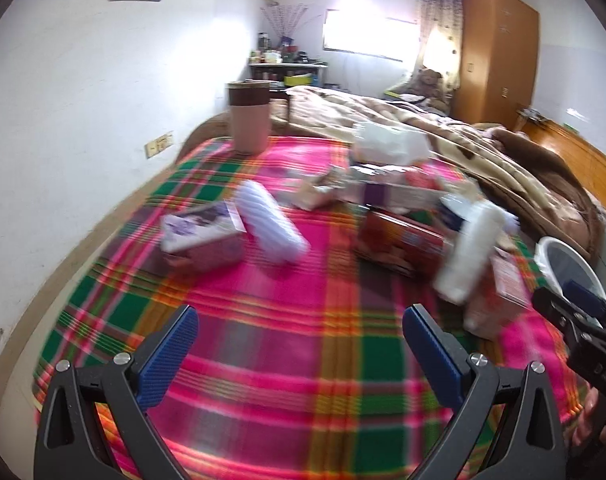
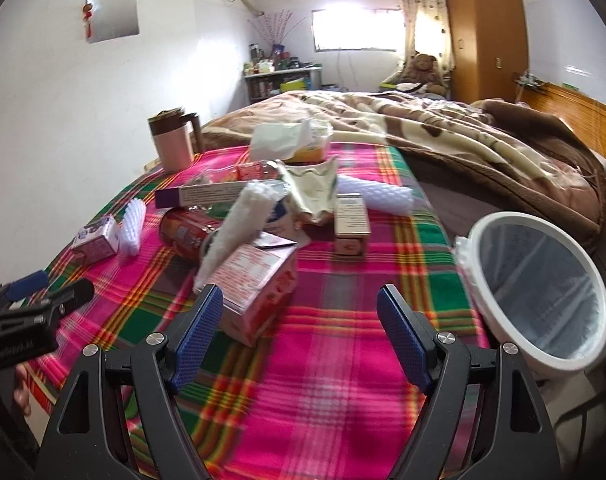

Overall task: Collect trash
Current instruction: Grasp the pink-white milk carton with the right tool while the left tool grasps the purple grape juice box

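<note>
Meanwhile, both grippers are held low over a plaid blanket (image 2: 327, 344) with jaws spread wide and nothing between them. The left gripper (image 1: 301, 354) is seen above bare cloth, well short of the litter; the right gripper (image 2: 301, 336) is seen with its left finger (image 2: 199, 332) just beside a pink carton (image 2: 259, 292), though contact cannot be told.

Trash is strewn across the blanket's middle: a red can (image 2: 187, 232) lying on its side, a white foam sleeve (image 2: 235, 232) leaning across it, a purple box (image 2: 99, 240), a second foam sleeve (image 2: 131, 224), a long box (image 2: 207, 196), a crumpled foil bag (image 2: 311, 192), a small brown box (image 2: 351, 228) and a third sleeve (image 2: 377, 196). A pink mug (image 2: 173, 144) stands at the far left edge.

A white bin (image 2: 539, 292) with a liner is shown in full only by the right view, off the blanket's right edge; in the left view, which is blurred, merely its rim (image 1: 559, 256) is caught, partly hidden by the right gripper's black body. Fingers (image 2: 21, 396) of the person are glimpsed at the frame edge.
</note>
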Motion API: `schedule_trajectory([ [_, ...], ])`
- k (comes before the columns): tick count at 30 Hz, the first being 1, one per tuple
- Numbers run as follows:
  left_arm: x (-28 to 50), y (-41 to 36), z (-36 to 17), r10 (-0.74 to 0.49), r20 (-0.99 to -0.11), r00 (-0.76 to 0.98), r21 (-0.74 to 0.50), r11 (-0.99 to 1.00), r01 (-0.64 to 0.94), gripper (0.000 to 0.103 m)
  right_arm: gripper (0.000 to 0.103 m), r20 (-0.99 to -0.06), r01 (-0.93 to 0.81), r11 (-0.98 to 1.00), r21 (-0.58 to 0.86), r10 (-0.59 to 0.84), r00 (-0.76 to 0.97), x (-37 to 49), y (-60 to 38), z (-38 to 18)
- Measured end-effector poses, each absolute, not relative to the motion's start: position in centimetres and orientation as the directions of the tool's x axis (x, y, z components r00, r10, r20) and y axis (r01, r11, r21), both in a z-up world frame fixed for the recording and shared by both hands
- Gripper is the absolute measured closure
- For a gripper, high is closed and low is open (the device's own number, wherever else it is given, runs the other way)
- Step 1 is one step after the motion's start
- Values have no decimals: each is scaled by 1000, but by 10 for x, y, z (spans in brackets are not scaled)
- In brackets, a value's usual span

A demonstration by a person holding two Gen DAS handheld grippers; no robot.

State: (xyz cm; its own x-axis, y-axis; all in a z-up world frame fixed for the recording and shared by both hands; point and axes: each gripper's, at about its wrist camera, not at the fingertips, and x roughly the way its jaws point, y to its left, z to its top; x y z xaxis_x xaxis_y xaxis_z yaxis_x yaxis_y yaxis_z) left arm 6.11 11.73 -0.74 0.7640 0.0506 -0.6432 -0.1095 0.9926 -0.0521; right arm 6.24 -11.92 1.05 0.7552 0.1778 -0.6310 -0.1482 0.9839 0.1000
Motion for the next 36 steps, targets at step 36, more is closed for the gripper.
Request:
schedule_trajectory([
  [36, 150, 187, -36, -2, -769, 640, 73, 993, 92, 15, 38, -725, -62, 998, 32, 66, 685, 99, -104, -10],
])
